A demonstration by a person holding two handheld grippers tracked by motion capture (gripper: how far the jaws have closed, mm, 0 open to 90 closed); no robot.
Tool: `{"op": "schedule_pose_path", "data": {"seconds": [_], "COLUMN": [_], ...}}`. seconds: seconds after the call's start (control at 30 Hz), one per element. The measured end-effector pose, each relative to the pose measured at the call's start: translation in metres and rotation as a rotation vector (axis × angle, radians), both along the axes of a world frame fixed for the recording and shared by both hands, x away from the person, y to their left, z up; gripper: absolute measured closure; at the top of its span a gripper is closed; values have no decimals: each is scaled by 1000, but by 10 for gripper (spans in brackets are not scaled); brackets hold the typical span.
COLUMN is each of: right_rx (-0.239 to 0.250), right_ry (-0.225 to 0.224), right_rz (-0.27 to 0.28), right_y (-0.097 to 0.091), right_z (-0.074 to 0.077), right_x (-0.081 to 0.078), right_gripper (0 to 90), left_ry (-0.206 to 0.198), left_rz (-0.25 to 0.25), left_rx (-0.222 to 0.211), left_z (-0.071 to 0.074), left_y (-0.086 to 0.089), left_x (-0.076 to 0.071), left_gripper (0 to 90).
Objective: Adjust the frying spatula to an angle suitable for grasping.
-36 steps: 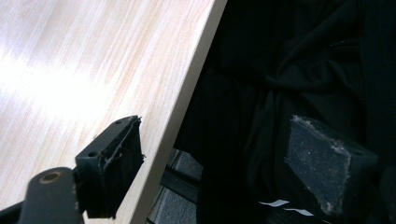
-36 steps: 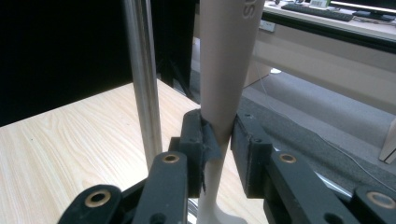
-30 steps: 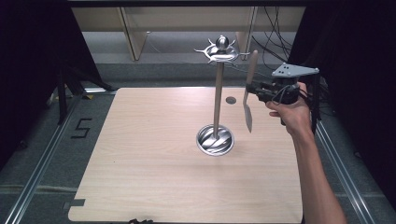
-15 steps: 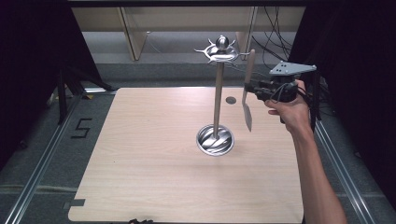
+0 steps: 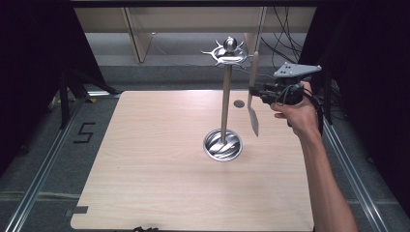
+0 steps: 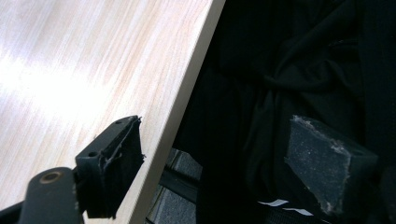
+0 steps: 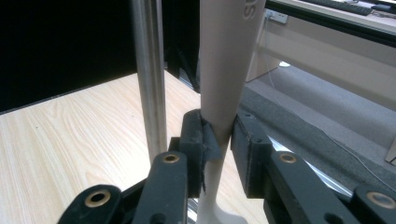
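A pale wooden table stood on grey flooring, black curtains around. The right gripper clamped an upright spatula beside the rack; the left gripper gaped empty.

The right gripper is carrying the long beige spatula a little closer to the tall shiny metal stand. The spatula's handle tip is now rising up beside the spiky hook ring on top of the stand, and its flat blade is hanging nearer the stand's pole.
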State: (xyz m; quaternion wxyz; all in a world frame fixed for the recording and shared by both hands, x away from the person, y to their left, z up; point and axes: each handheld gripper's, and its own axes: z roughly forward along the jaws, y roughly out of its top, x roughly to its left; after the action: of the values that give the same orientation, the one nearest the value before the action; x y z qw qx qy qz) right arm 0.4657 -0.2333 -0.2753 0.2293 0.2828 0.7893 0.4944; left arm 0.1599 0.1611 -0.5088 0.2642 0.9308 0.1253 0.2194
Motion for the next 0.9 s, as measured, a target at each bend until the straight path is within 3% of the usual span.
{"op": "schedule_pose_path", "data": {"seconds": [0.03,0.07,0.1,0.17,0.27,0.33,0.53,0.7,0.83,0.9], "right_rx": [15,7,7,-4,8,9,10,9,21,29], "right_ry": [3,5,6,3,7,3,-1,21,17,-6], "right_rz": [11,-6,-6,15,-6,2,-2,10,20,19], "right_y": [2,2,3,4,7,7,7,6,7,8], "right_z": [-1,0,-1,-1,-2,-3,-3,-3,-5,-6], "right_x": [1,-1,-1,1,-1,0,0,0,1,2], "right_gripper": [757,757,757,756,756,755,755,754,750,746], "left_ry": [-1,8,-7,-7,-9,15,0,1,0,8], "left_rz": [0,-7,3,4,0,-14,-2,0,0,-5], "left_rx": [-1,-2,3,2,-12,-4,0,1,-1,1], "left_z": [0,0,0,0,-1,1,0,0,0,0], "left_y": [0,0,0,0,0,1,0,0,0,0], "left_x": [0,0,0,0,0,1,0,0,0,0], "left_gripper": [177,177,176,177,177,176,177,176,177,177]}}
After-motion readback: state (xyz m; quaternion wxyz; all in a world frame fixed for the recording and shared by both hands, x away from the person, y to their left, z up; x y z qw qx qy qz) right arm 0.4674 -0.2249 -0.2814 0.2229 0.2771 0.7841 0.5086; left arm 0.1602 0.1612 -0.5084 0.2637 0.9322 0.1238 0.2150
